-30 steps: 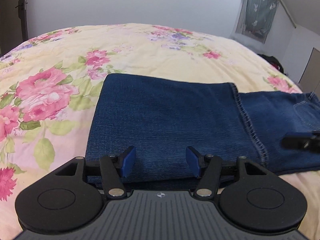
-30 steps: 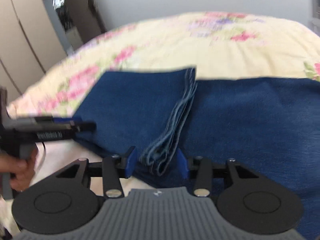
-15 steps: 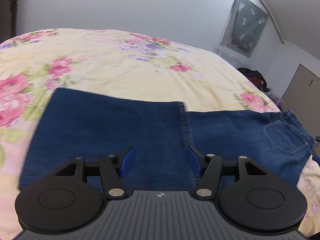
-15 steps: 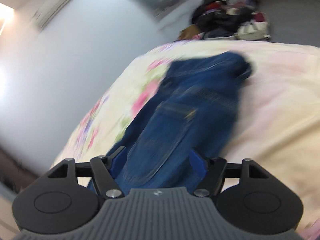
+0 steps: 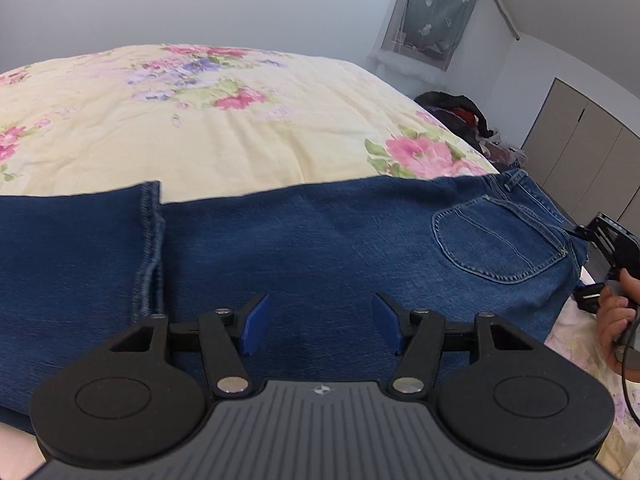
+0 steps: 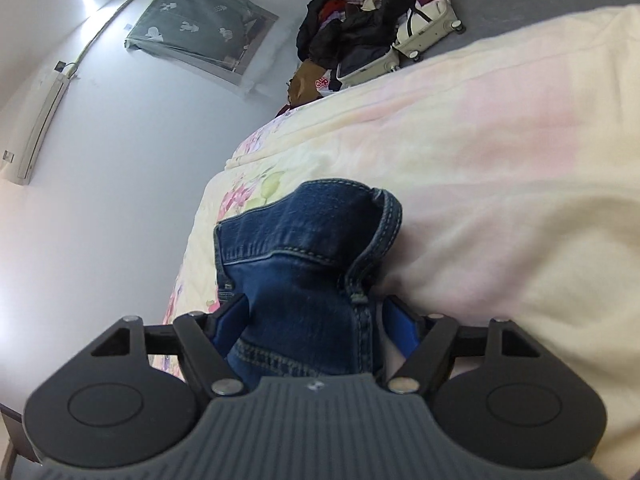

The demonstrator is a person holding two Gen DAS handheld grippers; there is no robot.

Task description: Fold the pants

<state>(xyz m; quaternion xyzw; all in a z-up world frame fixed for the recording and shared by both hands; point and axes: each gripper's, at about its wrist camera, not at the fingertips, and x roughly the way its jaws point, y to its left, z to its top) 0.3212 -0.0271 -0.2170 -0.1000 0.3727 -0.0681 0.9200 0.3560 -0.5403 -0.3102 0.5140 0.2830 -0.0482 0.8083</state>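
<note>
Blue denim pants [image 5: 320, 248] lie across the floral bedspread [image 5: 200, 120], legs folded back at the left with the hem [image 5: 150, 248] on top and the back pocket [image 5: 496, 240] at the right. My left gripper [image 5: 318, 324] is open and empty, low over the thigh area. My right gripper [image 6: 312, 328] is at the waistband end; its wide-spread jaws straddle the bunched waistband [image 6: 308, 248] without pinching it. The right gripper also shows in the left wrist view [image 5: 612, 236], held by a hand at the waist corner.
The bed's right edge is near the waistband. Beyond it, on the floor, are a pile of clothes and a white suitcase [image 6: 384, 40]. Grey wardrobe doors [image 5: 580, 152] stand at the right. A curtained window [image 5: 432, 12] is on the back wall.
My left gripper has swung right along the pants from the folded legs toward the seat. My right gripper let go of the hem, moved to the waistband end and now straddles it.
</note>
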